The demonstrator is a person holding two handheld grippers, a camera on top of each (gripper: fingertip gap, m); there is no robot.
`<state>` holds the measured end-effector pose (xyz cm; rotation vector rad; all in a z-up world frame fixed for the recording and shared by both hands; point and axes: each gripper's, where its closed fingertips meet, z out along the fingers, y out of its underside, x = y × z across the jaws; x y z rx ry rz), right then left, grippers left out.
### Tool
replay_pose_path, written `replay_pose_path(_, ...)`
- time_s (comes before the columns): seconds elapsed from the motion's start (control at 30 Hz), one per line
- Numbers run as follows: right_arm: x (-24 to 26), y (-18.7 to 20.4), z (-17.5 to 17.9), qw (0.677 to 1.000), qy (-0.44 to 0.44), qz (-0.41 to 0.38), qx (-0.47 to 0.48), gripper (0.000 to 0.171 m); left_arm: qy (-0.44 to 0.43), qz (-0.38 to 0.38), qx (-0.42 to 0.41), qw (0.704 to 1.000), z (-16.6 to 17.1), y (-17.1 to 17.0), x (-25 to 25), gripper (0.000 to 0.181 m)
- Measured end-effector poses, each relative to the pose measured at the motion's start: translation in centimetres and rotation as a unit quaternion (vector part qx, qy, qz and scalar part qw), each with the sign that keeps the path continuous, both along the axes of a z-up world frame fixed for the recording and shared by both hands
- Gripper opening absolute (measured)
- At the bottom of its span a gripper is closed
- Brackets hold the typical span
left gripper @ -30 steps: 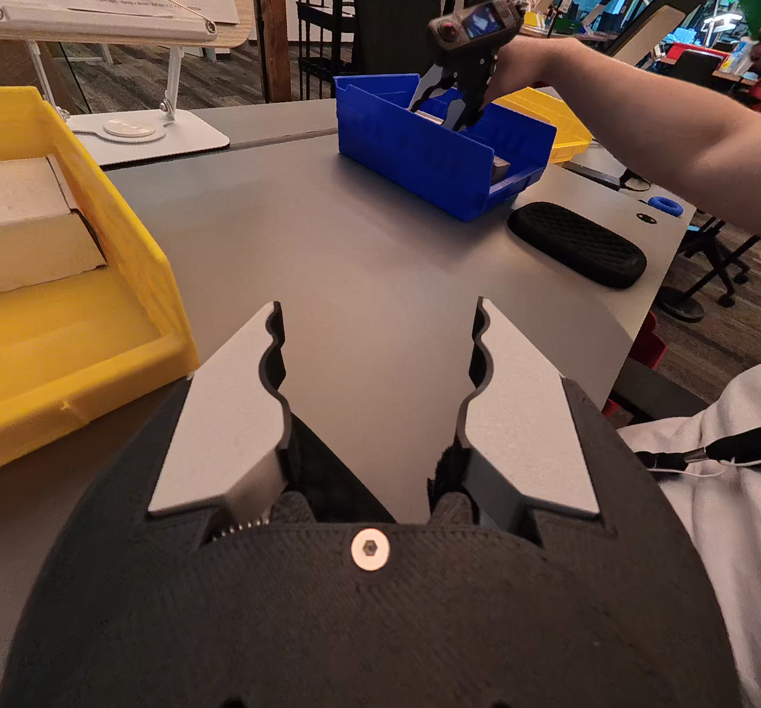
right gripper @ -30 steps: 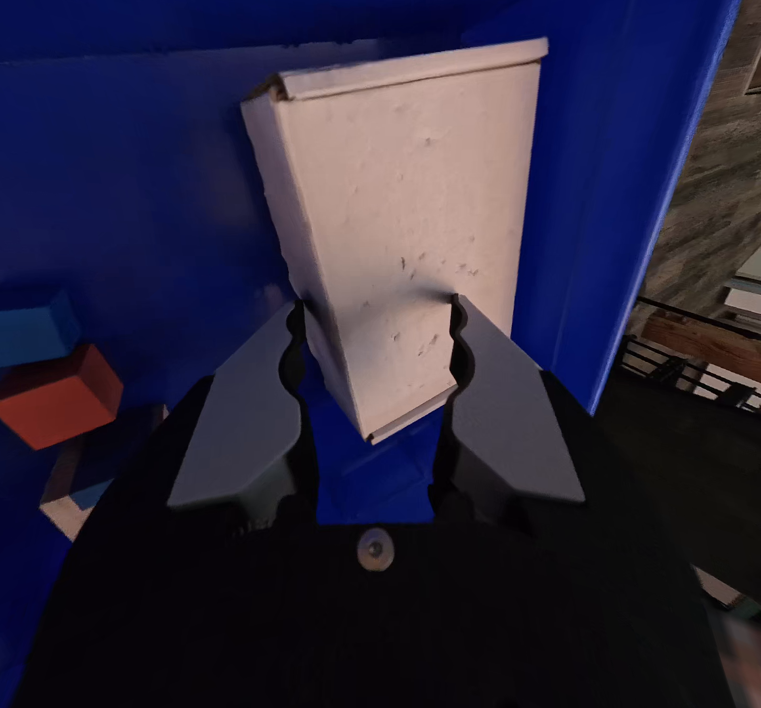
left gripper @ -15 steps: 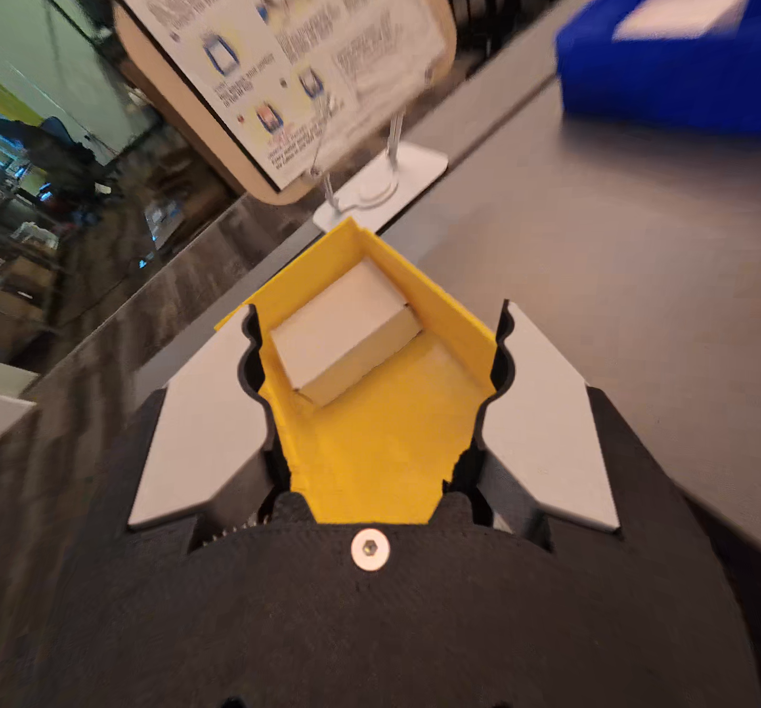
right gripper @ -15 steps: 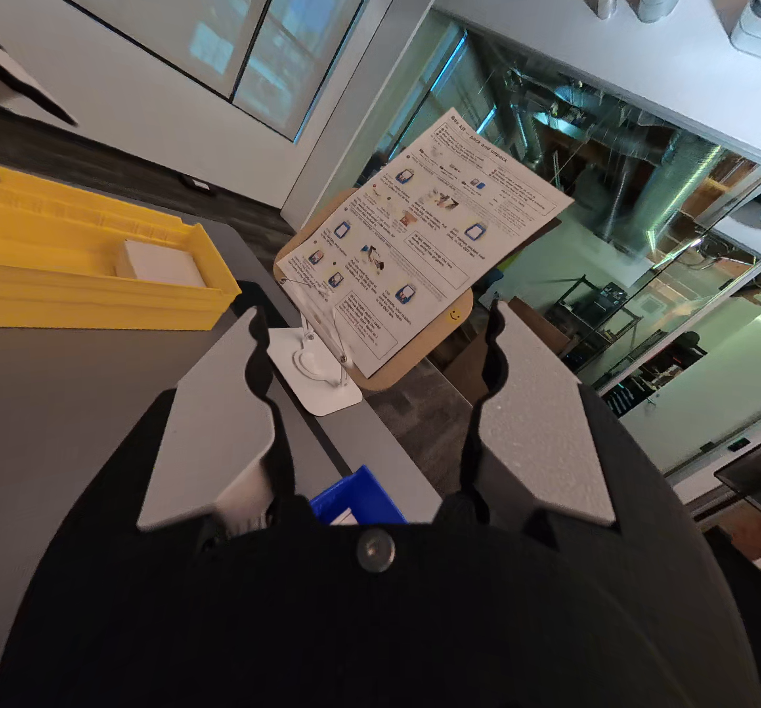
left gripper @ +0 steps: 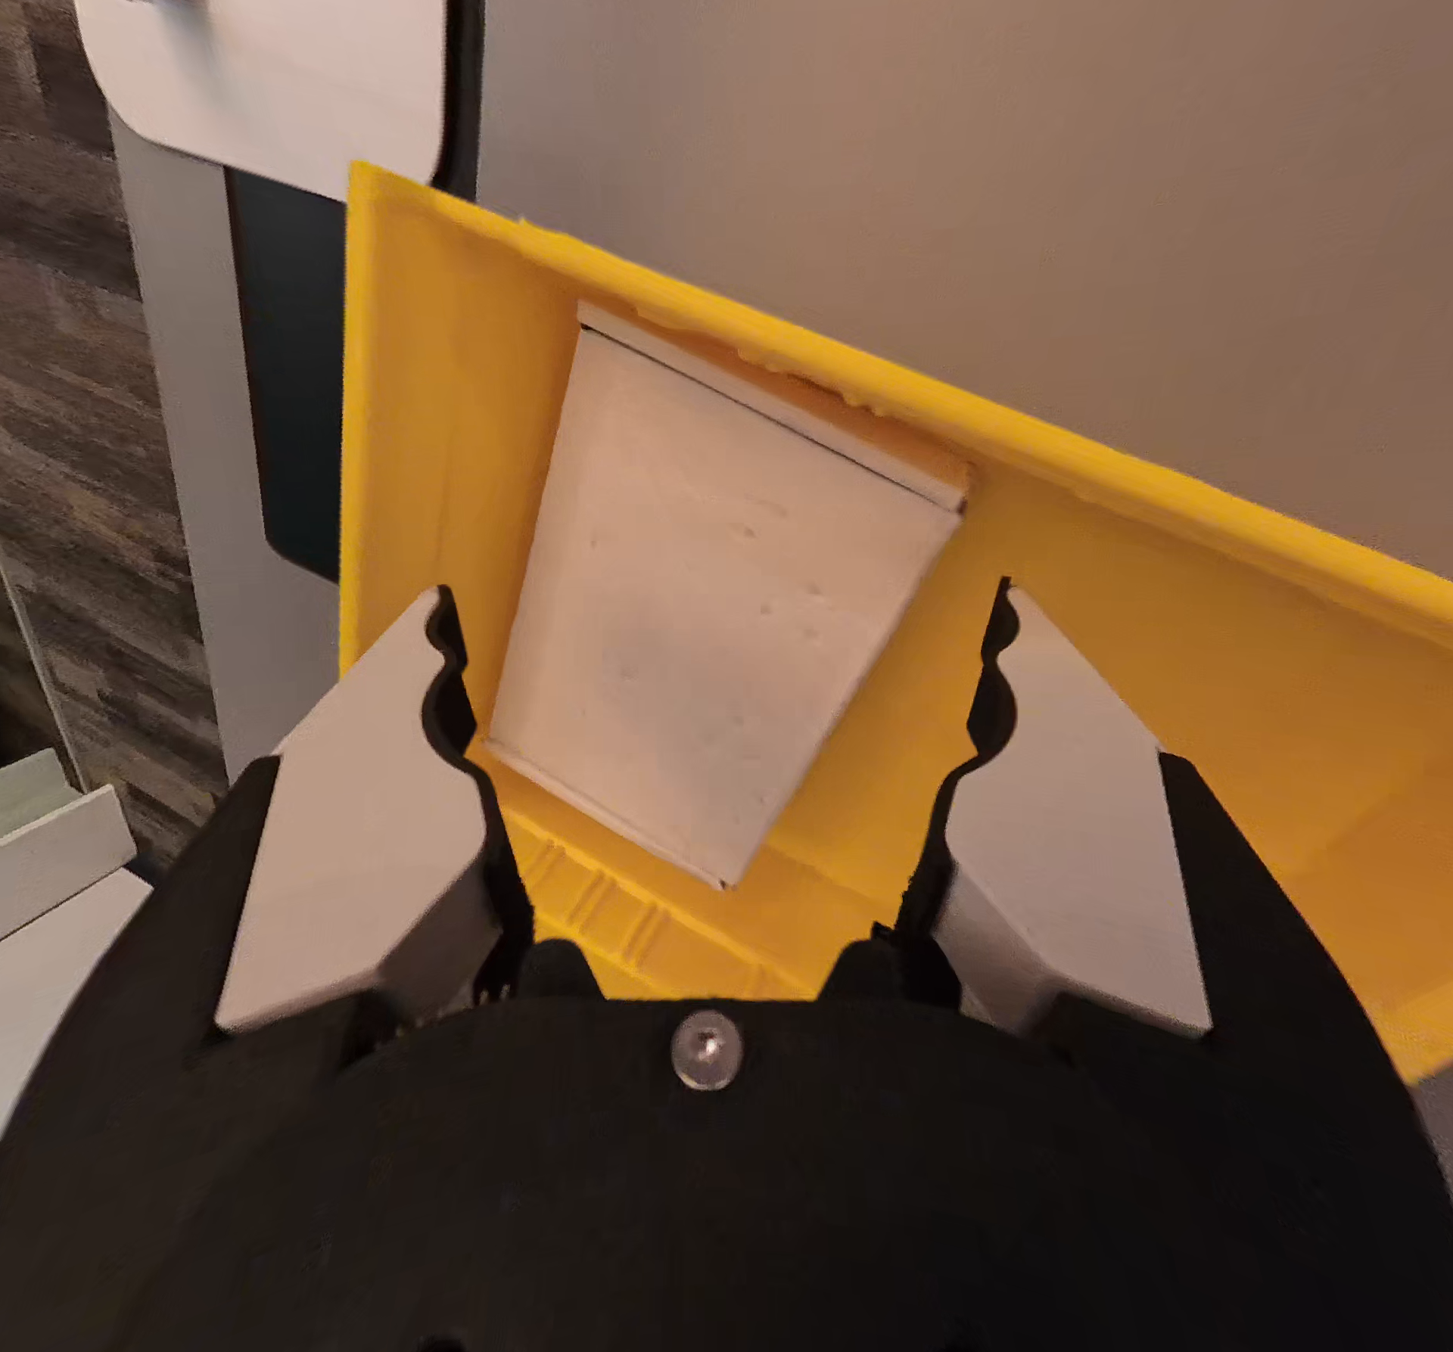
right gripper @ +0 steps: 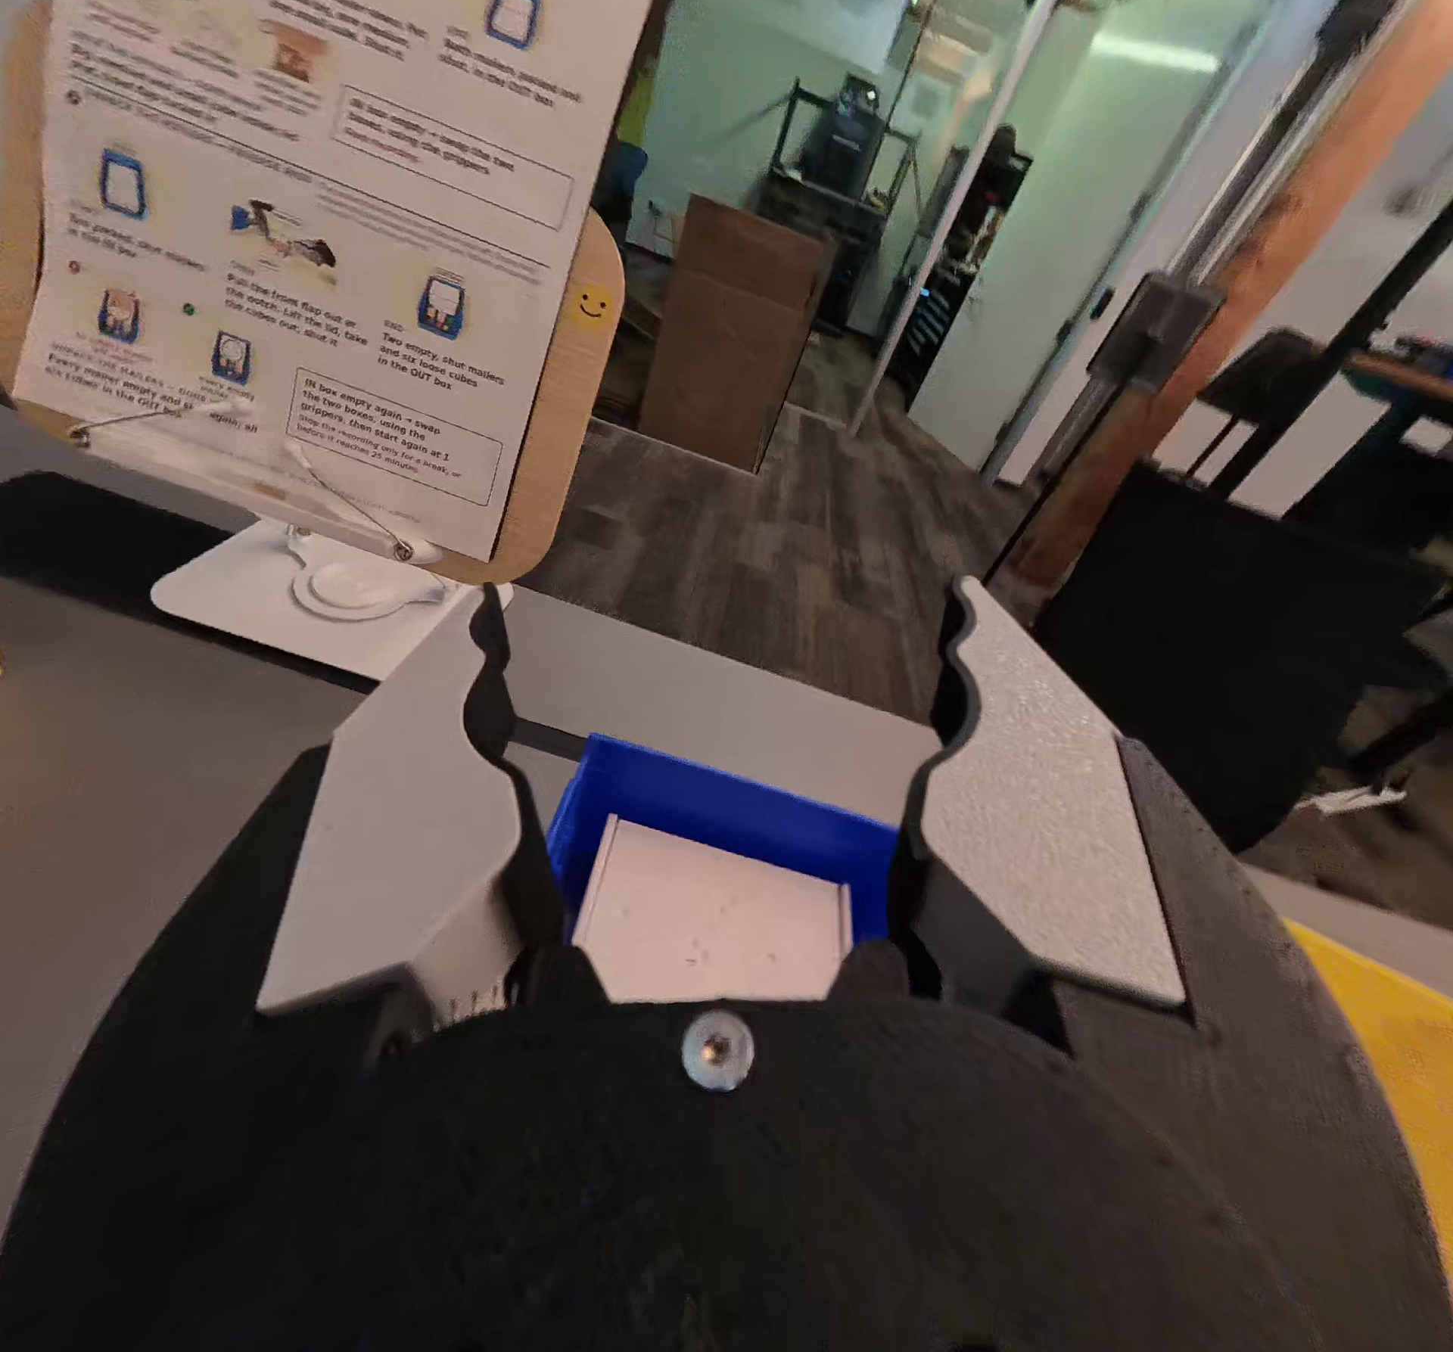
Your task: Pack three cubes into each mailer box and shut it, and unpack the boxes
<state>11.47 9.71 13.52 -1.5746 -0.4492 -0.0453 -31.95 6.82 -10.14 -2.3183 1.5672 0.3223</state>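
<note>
In the left wrist view a shut white mailer box (left gripper: pixel 708 607) lies in a yellow bin (left gripper: pixel 1101 607) against its far wall. My left gripper (left gripper: pixel 719 607) is open and empty, just above the box, fingers on either side of it and apart from it. In the right wrist view a second shut white mailer box (right gripper: pixel 711 921) lies in a blue bin (right gripper: pixel 708 788). My right gripper (right gripper: pixel 719 599) is open and empty, raised above that bin. No cubes show.
A printed instruction sheet on a wooden board (right gripper: pixel 314 198) stands on a white base (right gripper: pixel 314 607), also in the left wrist view (left gripper: pixel 275 41), at the grey table's (left gripper: pixel 943 135) far edge. A yellow bin edge (right gripper: pixel 1384 1039) shows at right. A cardboard box (right gripper: pixel 731 347) stands on the floor beyond. My hands' fingertips stand some 50 cm from each other.
My left gripper swung left from the table middle to above the yellow bin's mailer box. My right gripper let go of its mailer box in the blue bin and lifted away.
</note>
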Motion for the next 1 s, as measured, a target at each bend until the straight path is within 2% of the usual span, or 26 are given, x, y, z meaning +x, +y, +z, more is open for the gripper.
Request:
replay_pose_path(0.2, -1.1, 1.7, -2.5, 0.999, -0.04, -0.016, -0.032, 0.109, 0.016, -0.02, -0.049, 0.998, -2.6, 1.4, 0.4, 0.129)
replay_pose_path(0.4, -2.8, 2.2, -4.4, 0.996, -0.06, 0.005, -0.06, 0.109, 0.053, -0.024, -0.045, 0.997, -4.5, 1.3, -0.4, 0.128)
replay_pose_path(0.5, -3.6, 2.0, -4.7, 0.996, -0.062, 0.017, -0.065, 0.109, 0.079, -0.02, -0.037, 0.996, -4.5, 0.5, -1.1, 0.123)
replay_pose_path(0.73, -4.6, 1.4, -4.4, 0.995, -0.063, 0.037, -0.066, 0.109, 0.101, -0.003, -0.07, 0.992, -3.7, -4.0, -2.6, 0.117)
replay_pose_path(0.87, -5.2, 1.3, -4.7, 0.994, -0.065, 0.049, -0.07, 0.109, 0.101, -0.004, -0.053, 0.993, -3.1, -3.9, -3.5, 0.123)
replay_pose_path(1.0, -5.7, 1.6, -5.5, 0.992, -0.07, 0.058, -0.083, 0.11, 0.09, 0.005, -0.079, 0.993, -3.8, -3.8, -3.9, 0.129)
